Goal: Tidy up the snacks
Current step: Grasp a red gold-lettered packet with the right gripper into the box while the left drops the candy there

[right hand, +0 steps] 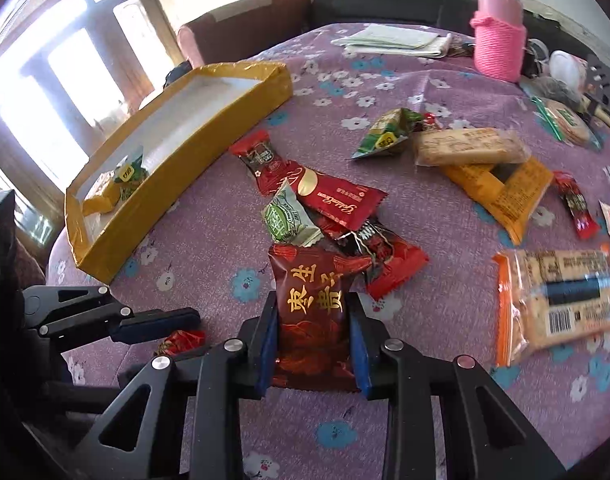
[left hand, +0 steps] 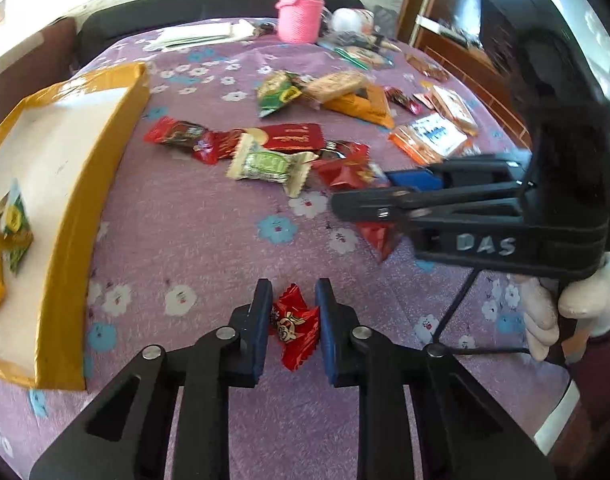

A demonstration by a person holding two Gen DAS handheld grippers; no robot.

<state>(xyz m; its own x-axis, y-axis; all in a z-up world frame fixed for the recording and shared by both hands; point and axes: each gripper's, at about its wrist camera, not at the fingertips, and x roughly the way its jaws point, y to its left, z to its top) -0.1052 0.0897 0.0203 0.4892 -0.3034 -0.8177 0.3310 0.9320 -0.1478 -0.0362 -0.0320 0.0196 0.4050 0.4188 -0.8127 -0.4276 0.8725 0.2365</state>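
Two snacks are gripped at once. A small red candy (left hand: 295, 330) is pinched between the pads of the left gripper (left hand: 293, 322), and a dark red packet (right hand: 313, 312) with gold lettering is clamped upright in the right gripper (right hand: 313, 332), its top edge touching the heap of wrappers (right hand: 325, 216) just beyond. The candy is held only by its crinkled middle, so it could be squeezed out or twisted loose if the hand is swung quickly. The packet could be dragged against the heap when lifted, and a neighbouring wrapper could be pulled along. The grippers are close together, so a collision is possible if both are moved toward the yellow tray (right hand: 177, 152) on the left, where a few snacks are already laid. More packets are scattered over the flowered cloth (right hand: 425, 92).
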